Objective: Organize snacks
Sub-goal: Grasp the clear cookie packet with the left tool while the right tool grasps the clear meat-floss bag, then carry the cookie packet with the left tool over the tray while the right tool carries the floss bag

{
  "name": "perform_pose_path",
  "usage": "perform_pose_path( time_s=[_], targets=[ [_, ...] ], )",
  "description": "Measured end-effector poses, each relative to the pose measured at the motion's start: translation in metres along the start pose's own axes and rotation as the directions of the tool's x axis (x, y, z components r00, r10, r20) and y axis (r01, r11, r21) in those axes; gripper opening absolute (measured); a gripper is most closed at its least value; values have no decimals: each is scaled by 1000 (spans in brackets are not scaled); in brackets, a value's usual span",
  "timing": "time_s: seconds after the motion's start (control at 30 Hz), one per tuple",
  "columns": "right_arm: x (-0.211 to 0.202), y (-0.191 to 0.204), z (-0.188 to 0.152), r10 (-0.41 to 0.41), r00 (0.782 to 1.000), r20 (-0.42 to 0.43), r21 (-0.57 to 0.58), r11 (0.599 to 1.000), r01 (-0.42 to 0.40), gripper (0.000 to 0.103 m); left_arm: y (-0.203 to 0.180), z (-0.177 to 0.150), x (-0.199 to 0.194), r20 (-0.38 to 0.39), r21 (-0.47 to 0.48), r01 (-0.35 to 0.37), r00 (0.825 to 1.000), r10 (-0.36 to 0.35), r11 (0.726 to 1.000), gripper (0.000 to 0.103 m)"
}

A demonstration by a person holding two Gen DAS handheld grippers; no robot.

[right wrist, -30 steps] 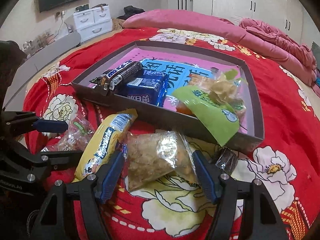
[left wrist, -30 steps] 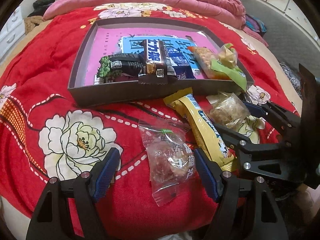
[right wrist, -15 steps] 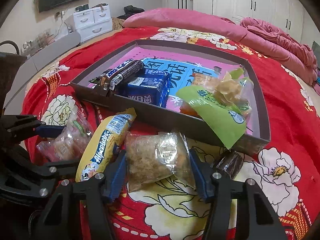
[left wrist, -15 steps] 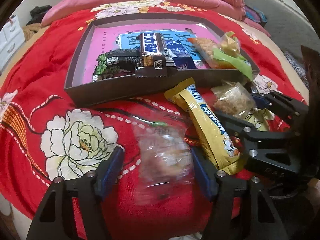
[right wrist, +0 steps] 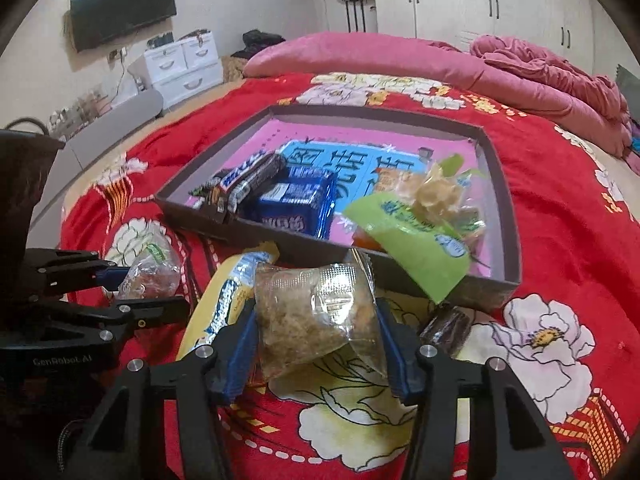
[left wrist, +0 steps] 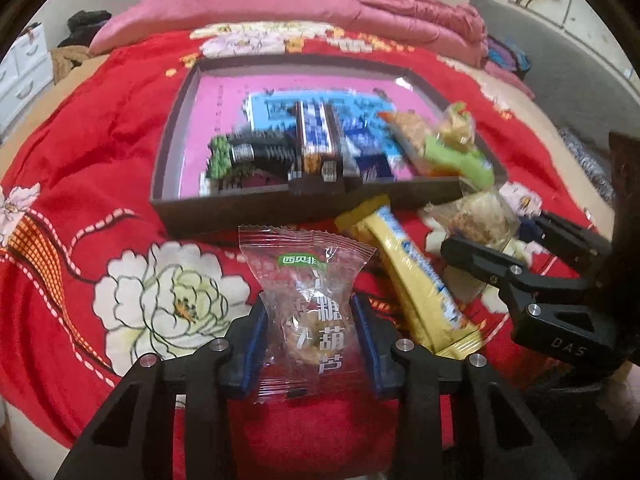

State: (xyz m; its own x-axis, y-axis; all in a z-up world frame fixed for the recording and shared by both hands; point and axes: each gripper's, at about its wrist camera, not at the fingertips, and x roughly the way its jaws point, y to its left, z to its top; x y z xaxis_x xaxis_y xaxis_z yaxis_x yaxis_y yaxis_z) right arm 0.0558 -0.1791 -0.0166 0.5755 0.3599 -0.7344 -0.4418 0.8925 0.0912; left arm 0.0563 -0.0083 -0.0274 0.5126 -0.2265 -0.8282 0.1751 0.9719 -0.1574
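My left gripper (left wrist: pixel 308 336) is shut on a clear candy packet with a green label (left wrist: pixel 308 300) and holds it above the red bedspread. My right gripper (right wrist: pixel 316 344) is shut on a clear packet of brown floss snack (right wrist: pixel 316 312), lifted off the bed. The right gripper also shows in the left wrist view (left wrist: pixel 516 252), and the left gripper in the right wrist view (right wrist: pixel 132 284). A dark shallow tray (left wrist: pixel 240 204) with a pink floor lies ahead, also in the right wrist view (right wrist: pixel 496 292). It holds dark bars, a blue pack (right wrist: pixel 296 208) and a green-labelled bag (right wrist: pixel 412 240).
A yellow wrapped bar (left wrist: pixel 416 280) lies on the bedspread between the grippers, also in the right wrist view (right wrist: pixel 224 300). A small dark snack (right wrist: pixel 444 328) lies by the tray's near right corner. Pink bedding (left wrist: pixel 320 8) is piled behind the tray. White drawers (right wrist: pixel 184 68) stand beside the bed.
Both grippers have closed on their packets and lifted them off the bedspread. The candy packet now stands upright between the left fingers.
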Motion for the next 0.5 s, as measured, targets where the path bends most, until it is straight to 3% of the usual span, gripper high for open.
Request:
perform_pose_path(
  time_s=[0.3,0.5],
  targets=[
    [-22,-12,8,27,997,75,80,996,-33,55,4,12,-22,105,-25,45,994,-42,999,41],
    [-28,-13,14,35,994,107,96,994,-46,55,8,19,-25,127,-43,59,990,-53,997,41]
  ],
)
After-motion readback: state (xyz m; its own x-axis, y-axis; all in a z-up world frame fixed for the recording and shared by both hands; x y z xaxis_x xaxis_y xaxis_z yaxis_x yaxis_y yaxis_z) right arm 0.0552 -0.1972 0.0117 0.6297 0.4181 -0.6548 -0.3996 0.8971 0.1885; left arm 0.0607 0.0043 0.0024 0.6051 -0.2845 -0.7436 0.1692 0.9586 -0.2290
